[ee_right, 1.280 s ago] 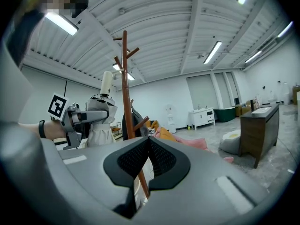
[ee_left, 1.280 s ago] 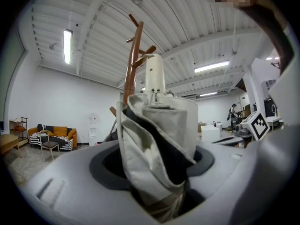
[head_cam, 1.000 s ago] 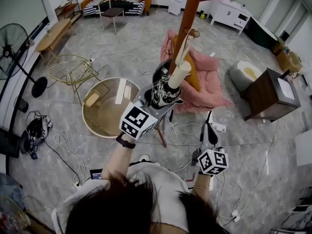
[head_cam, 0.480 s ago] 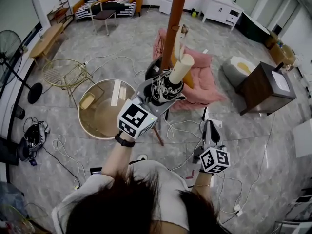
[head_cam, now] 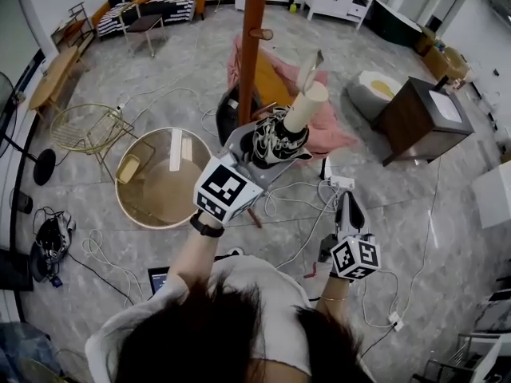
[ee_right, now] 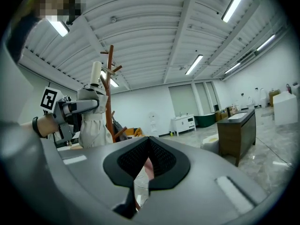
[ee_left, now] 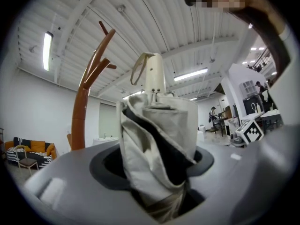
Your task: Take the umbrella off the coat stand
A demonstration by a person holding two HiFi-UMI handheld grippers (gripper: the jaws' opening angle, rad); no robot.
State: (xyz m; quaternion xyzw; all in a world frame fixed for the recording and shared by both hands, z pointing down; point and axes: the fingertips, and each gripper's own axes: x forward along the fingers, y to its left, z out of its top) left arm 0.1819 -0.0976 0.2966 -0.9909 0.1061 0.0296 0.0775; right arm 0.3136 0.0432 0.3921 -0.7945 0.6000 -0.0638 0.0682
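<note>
My left gripper (head_cam: 267, 144) is shut on the folded cream and black umbrella (head_cam: 281, 140), which it holds upright. The umbrella's cream handle (head_cam: 306, 106) and wrist strap (head_cam: 310, 69) point up, clear of the brown coat stand (head_cam: 254, 38) and its peg (head_cam: 262, 33). In the left gripper view the umbrella (ee_left: 159, 139) fills the gap between the jaws, and the coat stand (ee_left: 82, 111) rises to its left. My right gripper (head_cam: 346, 202) hangs lower at the right, shut with nothing in it. In the right gripper view the right gripper (ee_right: 146, 146) has its jaws together, and the umbrella (ee_right: 96, 121) shows at the left.
A round glass table (head_cam: 128, 202) and a gold wire chair (head_cam: 88, 126) stand to the left. A pink blanket (head_cam: 335, 130) lies beyond the stand's foot, with a dark bag (head_cam: 227, 112) there. A dark wooden cabinet (head_cam: 415, 118) is at the right. Cables (head_cam: 295, 214) trail over the floor.
The left gripper has carried the umbrella to the right, away from the stand's pole; the strap is now off the peg. The right gripper has shifted slightly along with it.
</note>
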